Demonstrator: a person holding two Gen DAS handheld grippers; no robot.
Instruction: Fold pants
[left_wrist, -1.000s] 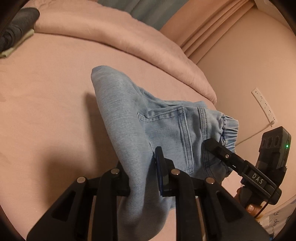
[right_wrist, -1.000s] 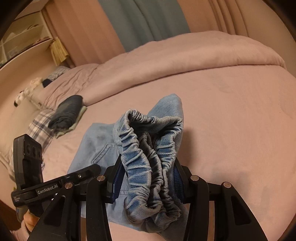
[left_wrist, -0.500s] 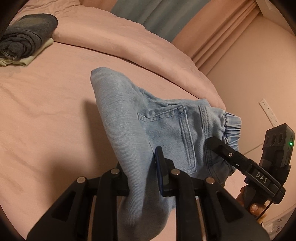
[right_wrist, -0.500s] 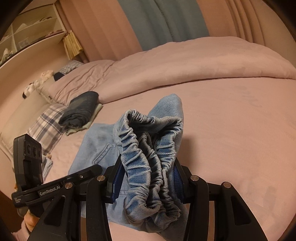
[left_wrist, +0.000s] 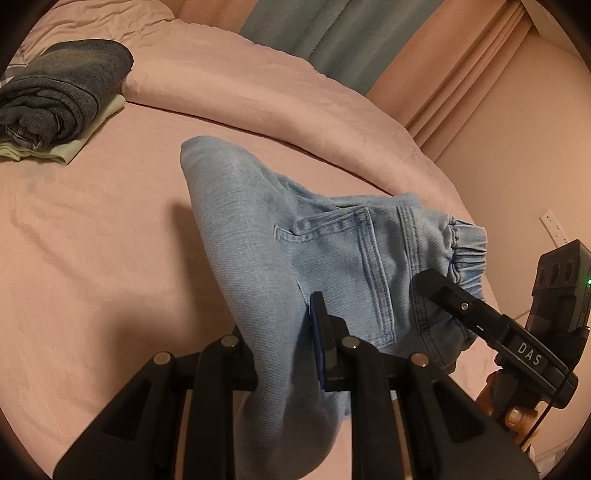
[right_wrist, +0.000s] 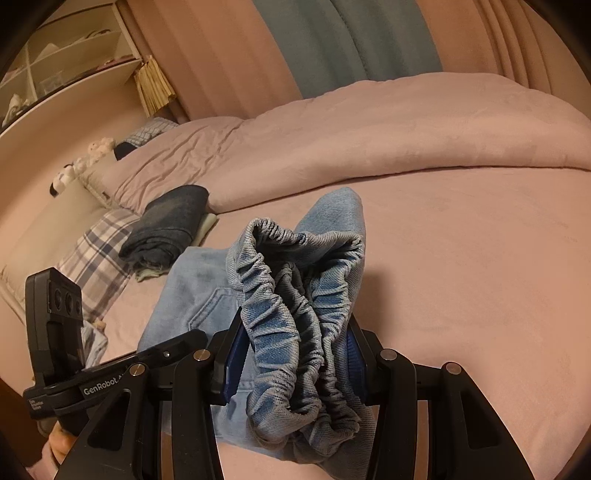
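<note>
right gripper clamps the pants' bunched elastic waistband over the bed.

**Jeans held folded over the bed**

I see light blue denim pants folded into a bundle, back pocket facing up. Their gathered elastic waistband bunches upward at one end, while a folded leg hangs below, above the pink bed.

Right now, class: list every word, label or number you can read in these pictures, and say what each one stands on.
"DAS": white letters on the right gripper, on its black body.
"GenRobot.A": white letters on the left gripper, cut off by a black part.
Smaller lines beside that label: too small to read.
</note>
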